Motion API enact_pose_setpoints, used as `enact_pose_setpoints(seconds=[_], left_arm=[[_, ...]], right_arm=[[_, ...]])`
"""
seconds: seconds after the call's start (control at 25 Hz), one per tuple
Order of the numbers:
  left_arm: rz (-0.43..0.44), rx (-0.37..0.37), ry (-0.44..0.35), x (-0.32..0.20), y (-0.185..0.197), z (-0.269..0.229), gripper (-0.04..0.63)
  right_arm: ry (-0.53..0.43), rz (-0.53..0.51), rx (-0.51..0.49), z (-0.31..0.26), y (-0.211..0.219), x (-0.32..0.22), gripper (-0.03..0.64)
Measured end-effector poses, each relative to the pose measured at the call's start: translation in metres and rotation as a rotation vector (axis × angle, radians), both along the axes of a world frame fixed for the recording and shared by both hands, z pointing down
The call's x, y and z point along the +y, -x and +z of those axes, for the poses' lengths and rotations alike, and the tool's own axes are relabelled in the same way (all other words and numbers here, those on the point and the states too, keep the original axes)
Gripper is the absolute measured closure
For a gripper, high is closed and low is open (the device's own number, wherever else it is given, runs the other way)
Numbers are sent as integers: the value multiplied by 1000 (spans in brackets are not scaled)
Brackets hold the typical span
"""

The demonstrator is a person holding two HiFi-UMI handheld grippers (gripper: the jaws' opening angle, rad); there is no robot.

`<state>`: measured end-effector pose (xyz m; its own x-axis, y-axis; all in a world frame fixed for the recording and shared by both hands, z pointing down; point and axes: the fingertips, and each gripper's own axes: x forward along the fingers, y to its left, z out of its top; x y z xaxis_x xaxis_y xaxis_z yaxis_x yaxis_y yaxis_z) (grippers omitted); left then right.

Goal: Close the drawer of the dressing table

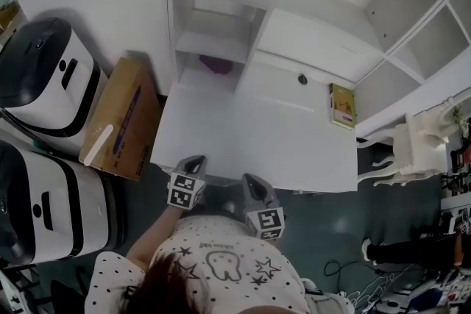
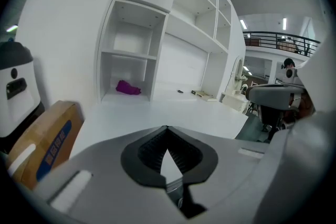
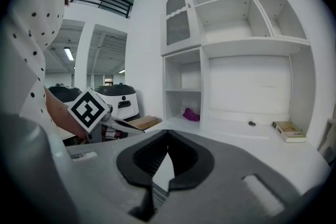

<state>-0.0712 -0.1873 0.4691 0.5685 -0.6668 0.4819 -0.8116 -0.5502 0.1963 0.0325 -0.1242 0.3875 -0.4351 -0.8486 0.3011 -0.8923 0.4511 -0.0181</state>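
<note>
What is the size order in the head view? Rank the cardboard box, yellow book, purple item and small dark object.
1. cardboard box, clearly largest.
2. yellow book.
3. purple item, close to the book and set farther back in its shelf, so this pair is unsure.
4. small dark object, smallest.

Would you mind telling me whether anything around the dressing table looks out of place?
Only mildly: a cardboard box sits tilted beside the dressing table, on its left, and a crumpled purple item lies in its lowest cubby. No open drawer is visible.
</note>
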Motion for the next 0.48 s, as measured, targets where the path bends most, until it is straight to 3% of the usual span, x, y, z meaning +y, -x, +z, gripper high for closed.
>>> enact_pose_setpoints(seconds=[0.48], left_arm=[[-18,96,-139,2,23,-61,603]], right_arm=[[14,-59,37,14,26,-11,615]])
